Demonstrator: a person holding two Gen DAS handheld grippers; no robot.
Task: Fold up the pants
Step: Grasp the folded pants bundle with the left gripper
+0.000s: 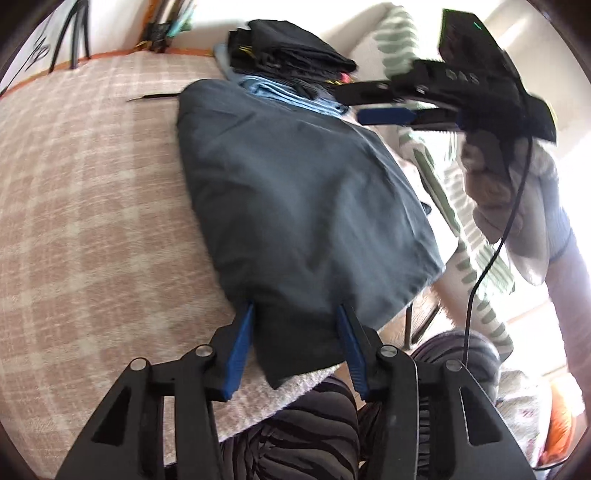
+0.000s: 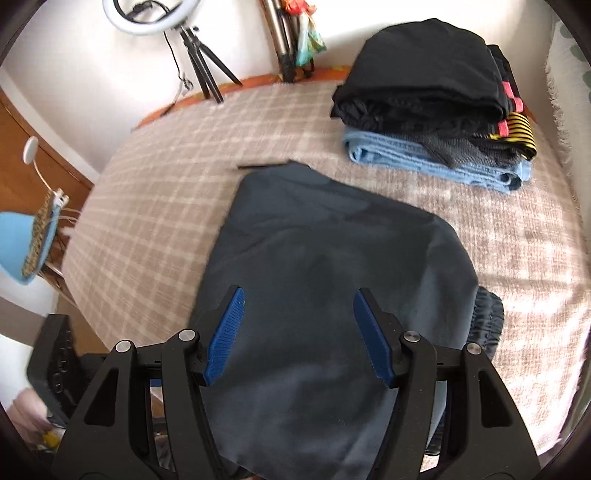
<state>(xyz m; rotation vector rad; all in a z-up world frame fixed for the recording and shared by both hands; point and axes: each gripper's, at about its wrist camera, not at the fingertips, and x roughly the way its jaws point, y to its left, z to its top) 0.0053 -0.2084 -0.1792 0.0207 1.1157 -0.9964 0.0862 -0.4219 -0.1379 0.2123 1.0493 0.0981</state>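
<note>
Home bedroom, checked bedspread [image 2: 155,192], stacked folded clothes [image 2: 436,122], ring light [image 2: 147,18], wooden wardrobe [image 2: 22,147]

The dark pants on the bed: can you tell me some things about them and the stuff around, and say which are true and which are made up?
1. The dark pants lie on a checked blanket. True.
2. The pile of folded clothes has red jeans at the bottom. False: the bottom piece is light blue.
3. The right gripper is open above the pants. True.
4. The pile of folded clothes sits on top of the dark pants. False: it lies apart from them on the blanket.
5. The left gripper has the near edge of the pants between its fingers. True.
</note>
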